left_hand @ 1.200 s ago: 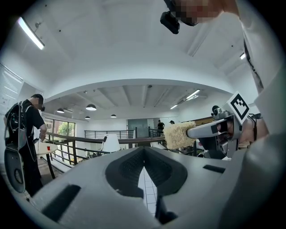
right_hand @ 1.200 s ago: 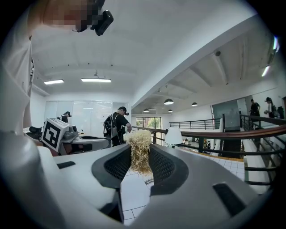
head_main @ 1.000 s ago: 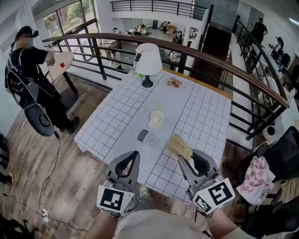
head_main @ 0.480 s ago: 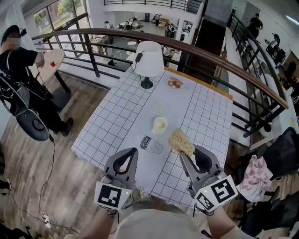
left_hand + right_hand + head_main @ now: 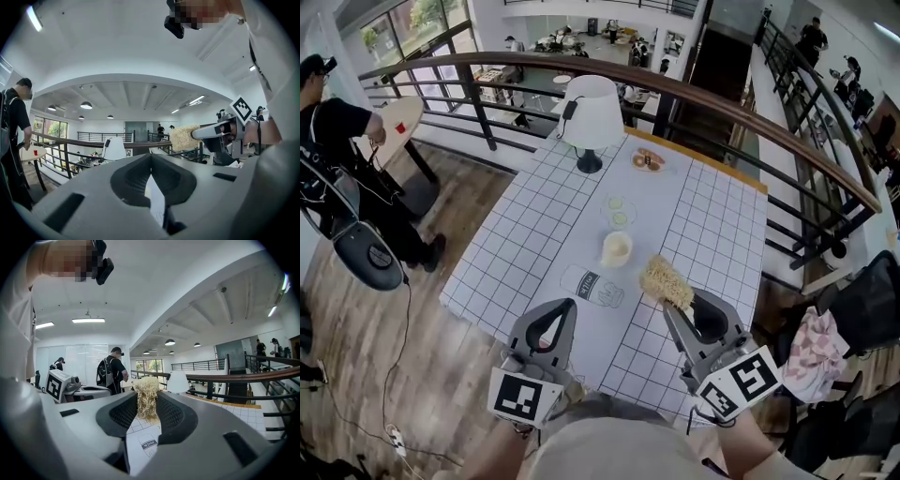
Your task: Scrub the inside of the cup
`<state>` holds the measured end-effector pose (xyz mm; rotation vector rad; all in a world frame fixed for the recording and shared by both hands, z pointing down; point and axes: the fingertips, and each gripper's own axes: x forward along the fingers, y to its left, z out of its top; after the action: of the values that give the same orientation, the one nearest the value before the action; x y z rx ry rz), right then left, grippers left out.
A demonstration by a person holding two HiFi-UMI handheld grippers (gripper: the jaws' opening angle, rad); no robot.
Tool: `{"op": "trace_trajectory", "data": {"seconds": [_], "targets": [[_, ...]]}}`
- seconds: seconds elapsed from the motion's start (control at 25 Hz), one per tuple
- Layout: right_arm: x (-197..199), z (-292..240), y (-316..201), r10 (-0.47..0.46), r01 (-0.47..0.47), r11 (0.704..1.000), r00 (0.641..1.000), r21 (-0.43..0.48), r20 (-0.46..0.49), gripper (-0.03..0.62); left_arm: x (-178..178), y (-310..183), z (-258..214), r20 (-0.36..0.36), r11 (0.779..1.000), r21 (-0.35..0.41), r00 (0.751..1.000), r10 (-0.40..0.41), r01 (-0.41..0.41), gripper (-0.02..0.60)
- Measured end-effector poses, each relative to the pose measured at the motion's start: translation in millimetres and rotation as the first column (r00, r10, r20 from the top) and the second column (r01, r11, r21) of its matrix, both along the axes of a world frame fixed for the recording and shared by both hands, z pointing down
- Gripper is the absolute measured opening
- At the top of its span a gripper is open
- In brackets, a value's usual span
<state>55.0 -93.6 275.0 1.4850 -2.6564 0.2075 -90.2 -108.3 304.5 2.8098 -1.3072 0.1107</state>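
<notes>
Clearly the right gripper (image 5: 677, 305) pinches the fibrous scrubber (image 5: 665, 281), tuft pointing far toward the cup (image 5: 616, 248), which stands upright mid-way along the table (image 5: 712, 225). The left gripper (image 5: 570, 309) hovers near, jaws pressed together and empty, probably waiting to steady that cup.

So the table (image 5: 712, 234) has a white grid-pattern cover. Far end has a white lamp (image 5: 589, 117) and a small plate (image 5: 648, 160) with something brown. Mid-table sits a glass dish (image 5: 618, 212), then a cream cup (image 5: 616, 248), and nearest, a clear labelled glass (image 5: 592, 286) on its side.
</notes>
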Motion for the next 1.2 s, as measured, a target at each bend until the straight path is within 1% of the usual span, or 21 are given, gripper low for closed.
{"op": "trace_trajectory", "data": {"seconds": [0.08,0.2,0.28,0.4,0.48,0.56,0.68,0.8,0.88,1.0,1.12,1.2], "targets": [[3,2,-4,-0.012,0.012,1.0,1.0,-0.01,0.022,0.115,1,-4,2,-0.009,1.0,-0.004,1.0,0.0,0.0,0.014],[5,2,-9,-0.047,0.047,0.999,0.997,-0.009,0.06,0.116,-1,-14,-1,-0.053,1.0,0.024,0.998,0.017,-0.016,0.012],[8,3,-13,-0.055,0.055,0.998,0.997,-0.012,0.058,0.115,0,-21,-5,-0.053,0.999,0.042,0.998,0.018,-0.016,0.012],[13,8,-21,-0.051,0.052,0.998,0.998,-0.028,0.039,0.115,8,-26,-5,-0.005,0.998,0.05,1.0,0.022,-0.022,0.014],[15,12,-30,-0.052,0.052,0.998,0.999,-0.037,0.017,0.115,16,-31,-1,0.021,0.998,0.047,0.999,0.045,-0.046,0.014],[15,16,-41,-0.065,0.064,0.997,0.998,-0.045,-0.009,0.116,23,-39,4,0.043,0.996,0.058,0.997,0.064,-0.067,0.014],[15,27,-58,-0.098,0.094,0.993,0.993,-0.067,-0.066,0.116,33,-52,14,0.059,0.994,0.055,0.994,0.095,-0.098,0.014],[16,39,-81,-0.119,0.11,0.99,0.986,-0.084,-0.114,0.115,46,-66,30,0.053,0.985,0.025,0.984,0.167,-0.169,0.015],[17,47,-99,-0.123,0.111,0.99,0.983,-0.092,-0.134,0.115,53,-78,41,0.055,0.98,0.019,0.979,0.195,-0.197,0.015],[16,60,-121,-0.135,0.118,0.987,0.976,-0.106,-0.168,0.115,60,-95,59,0.091,0.976,0.016,0.972,0.216,-0.218,0.017],[14,77,-141,-0.157,0.132,0.982,0.968,-0.135,-0.197,0.116,67,-111,85,0.162,0.963,0.02,0.952,0.261,-0.267,0.029],[10,91,-152,-0.191,0.156,0.974,0.956,-0.164,-0.224,0.117,74,-118,107,0.208,0.951,-0.011,0.929,0.305,-0.31,0.075]]}}
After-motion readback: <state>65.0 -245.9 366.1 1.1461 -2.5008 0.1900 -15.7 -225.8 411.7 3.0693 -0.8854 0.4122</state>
